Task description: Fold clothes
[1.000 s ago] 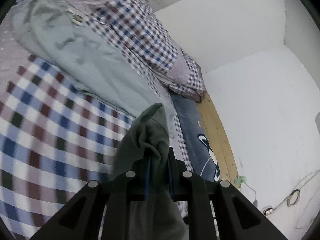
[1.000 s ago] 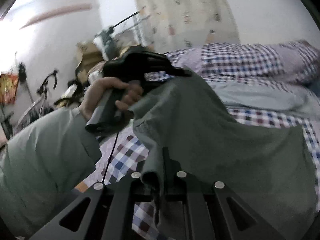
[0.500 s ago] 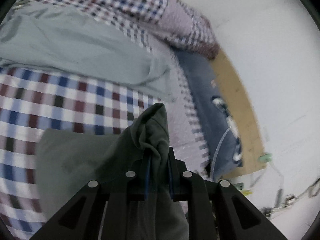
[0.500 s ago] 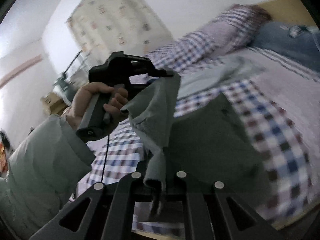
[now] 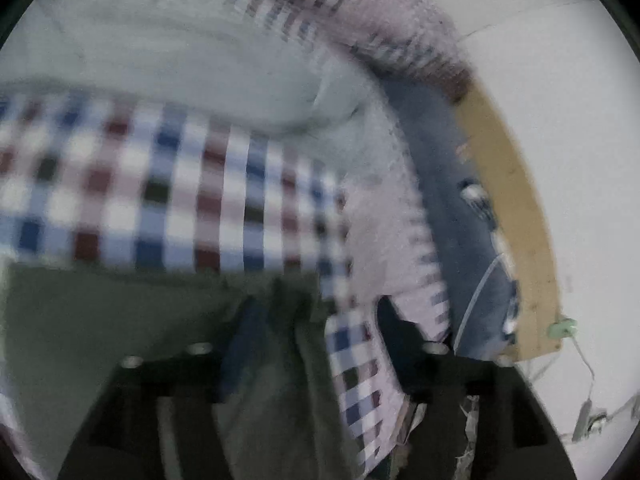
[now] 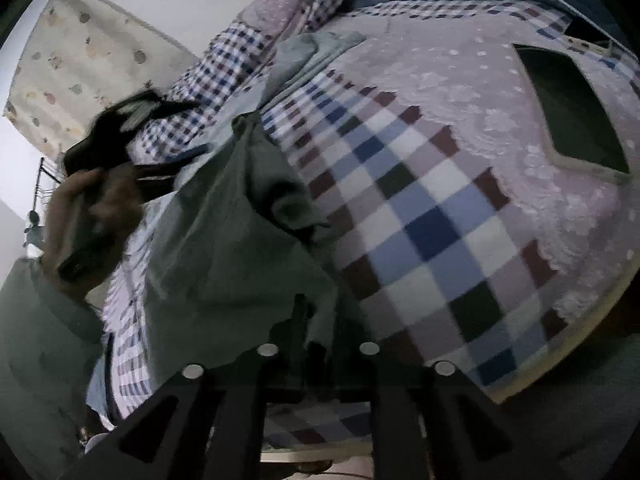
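While you hold a tool in each hand, the dark green garment hangs between them above the bed, its lower part draped down onto the checked bedspread. Your right tool is closed on one edge of the green cloth, which bunches up between its two fingers at the bottom of the right wrist view. Your left tool shows in its own blurred view with its fingers spread wide, yet a fold of the same cloth rises between them against the blue pad; whether it is truly pinched there, you cannot tell from that view. Seen from the right wrist, your left hand wraps the black handle of the left tool, and the top corner of the garment reaches up to its fingers. A pale grey-green sleeve covers that arm. Further up the bed a light grey-green garment lies spread flat on the bedspread, well apart from the one you hold. Beyond it sits a checked pillow, and beside that a blue pillow against the wooden bed edge. On the lilac part of the bedspread lies a dark folded piece, near the far edge. A patterned curtain hangs behind your left hand.
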Demonstrator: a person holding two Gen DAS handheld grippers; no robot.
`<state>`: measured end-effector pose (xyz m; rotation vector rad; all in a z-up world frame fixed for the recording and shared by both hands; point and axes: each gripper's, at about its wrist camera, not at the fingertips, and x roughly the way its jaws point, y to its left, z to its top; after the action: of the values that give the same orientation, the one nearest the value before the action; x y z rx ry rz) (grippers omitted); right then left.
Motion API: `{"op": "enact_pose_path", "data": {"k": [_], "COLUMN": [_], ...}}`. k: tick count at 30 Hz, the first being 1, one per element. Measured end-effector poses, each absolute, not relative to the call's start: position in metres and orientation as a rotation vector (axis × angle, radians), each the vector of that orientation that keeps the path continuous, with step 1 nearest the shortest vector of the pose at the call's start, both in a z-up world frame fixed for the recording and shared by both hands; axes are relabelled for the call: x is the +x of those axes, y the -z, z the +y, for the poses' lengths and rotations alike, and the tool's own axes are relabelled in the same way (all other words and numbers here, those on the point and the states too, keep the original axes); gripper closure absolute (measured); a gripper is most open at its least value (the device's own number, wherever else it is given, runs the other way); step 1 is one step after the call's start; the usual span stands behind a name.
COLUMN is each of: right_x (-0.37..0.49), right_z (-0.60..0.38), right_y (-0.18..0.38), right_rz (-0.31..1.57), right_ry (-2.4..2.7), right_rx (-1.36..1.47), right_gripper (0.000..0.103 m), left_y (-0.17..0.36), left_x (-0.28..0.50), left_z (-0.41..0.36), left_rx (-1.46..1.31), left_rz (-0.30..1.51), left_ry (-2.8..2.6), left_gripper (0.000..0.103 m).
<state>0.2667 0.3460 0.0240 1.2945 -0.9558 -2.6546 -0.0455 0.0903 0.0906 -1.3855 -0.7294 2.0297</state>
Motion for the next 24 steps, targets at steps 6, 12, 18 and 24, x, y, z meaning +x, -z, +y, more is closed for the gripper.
{"op": "enact_pose_path", "data": {"k": [6, 12, 18, 24], "right_x": [0.271, 0.235, 0.132, 0.033], "right_z": [0.368, 0.384, 0.352, 0.331], "right_y": [-0.044, -0.077, -0.102, -0.074], "right_rz": [-0.876, -0.734, -0.521, -0.503], "right_ry": [2.763, 2.767, 2.661, 2.53], "right_rx": [1.316, 1.191, 1.092, 1.187], "right_gripper": [0.078, 0.061, 0.05, 0.049], "left_y": [-0.105, -0.06, -0.018, -0.01], "left_x": [-0.035, -0.021, -0.033, -0.053], "left_z": [-0.021, -0.074, -0.078, -0.059], "left_rx": [-1.242, -1.296, -1.323, -1.32], "left_rz": [-0.653, -0.615, -0.778, -0.859], "left_ry": [-2.235, -2.221, -2.058, -1.937], "left_gripper": [0.02, 0.02, 0.021, 0.057]}}
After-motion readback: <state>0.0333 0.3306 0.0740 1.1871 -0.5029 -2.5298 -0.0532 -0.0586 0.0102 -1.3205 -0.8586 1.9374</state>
